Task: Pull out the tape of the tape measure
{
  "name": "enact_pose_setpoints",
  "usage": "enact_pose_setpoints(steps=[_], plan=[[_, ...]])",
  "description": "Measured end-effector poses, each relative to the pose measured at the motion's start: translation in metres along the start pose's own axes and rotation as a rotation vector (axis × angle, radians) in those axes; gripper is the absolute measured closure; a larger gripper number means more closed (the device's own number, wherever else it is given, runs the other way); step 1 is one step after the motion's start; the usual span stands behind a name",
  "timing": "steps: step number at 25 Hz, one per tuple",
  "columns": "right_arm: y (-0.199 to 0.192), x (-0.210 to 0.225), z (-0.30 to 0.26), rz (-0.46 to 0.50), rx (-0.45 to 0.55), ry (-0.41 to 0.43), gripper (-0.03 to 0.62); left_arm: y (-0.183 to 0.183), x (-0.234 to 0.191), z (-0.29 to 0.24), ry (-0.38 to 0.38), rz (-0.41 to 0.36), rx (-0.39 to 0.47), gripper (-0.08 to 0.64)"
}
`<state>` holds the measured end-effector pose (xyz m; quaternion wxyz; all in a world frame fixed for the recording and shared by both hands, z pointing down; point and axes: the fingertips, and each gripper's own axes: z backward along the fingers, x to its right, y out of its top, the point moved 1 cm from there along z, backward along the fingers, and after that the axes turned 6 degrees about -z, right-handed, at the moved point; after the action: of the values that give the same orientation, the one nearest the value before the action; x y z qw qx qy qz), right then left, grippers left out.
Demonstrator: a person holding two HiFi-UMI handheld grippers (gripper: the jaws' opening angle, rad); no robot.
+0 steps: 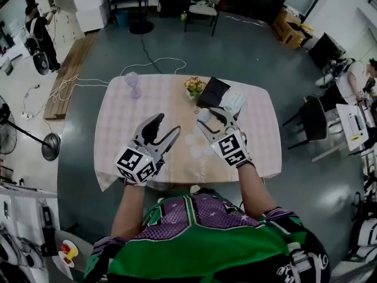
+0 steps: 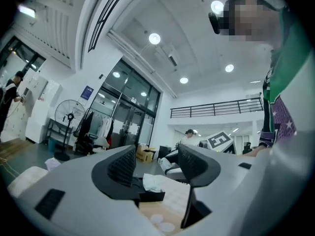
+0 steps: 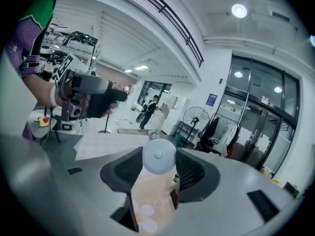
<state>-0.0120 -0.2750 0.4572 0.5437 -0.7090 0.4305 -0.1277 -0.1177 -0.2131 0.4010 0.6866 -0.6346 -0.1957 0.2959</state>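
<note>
The tape measure (image 3: 158, 155) is a small round pale case with a centre button, and my right gripper (image 3: 158, 162) is shut on it, with the case sitting between the two dark pads near their tips. In the head view the tape measure (image 1: 204, 116) is held above the middle of the table (image 1: 147, 105) by the right gripper (image 1: 210, 119). No tape shows outside the case. My left gripper (image 1: 167, 126) hovers a little to the left, open, with nothing between its fingers. In its own view the left gripper (image 2: 156, 156) points across the table toward the right one.
A small flower pot (image 1: 194, 86), a black box (image 1: 212, 91) and a white cloth bundle (image 1: 233, 101) stand at the table's far side. A clear glass (image 1: 132, 82) is at the far left. A black chair (image 1: 312, 119) stands right of the table, and cables lie on the floor behind it.
</note>
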Motion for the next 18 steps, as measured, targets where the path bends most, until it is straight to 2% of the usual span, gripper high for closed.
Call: enact_pose_setpoints(steps=[7, 12, 18], plan=[[0.054, -0.042, 0.025, -0.011, 0.109, -0.045, 0.371, 0.03, 0.003, 0.027, -0.083, 0.066, 0.054, 0.29], [0.081, -0.081, 0.034, -0.021, 0.169, -0.03, 0.371, 0.033, 0.009, 0.042, -0.154, 0.079, 0.04, 0.29], [0.098, -0.111, 0.036, -0.051, 0.202, 0.042, 0.371, 0.037, 0.008, 0.056, -0.181, 0.128, 0.048, 0.316]])
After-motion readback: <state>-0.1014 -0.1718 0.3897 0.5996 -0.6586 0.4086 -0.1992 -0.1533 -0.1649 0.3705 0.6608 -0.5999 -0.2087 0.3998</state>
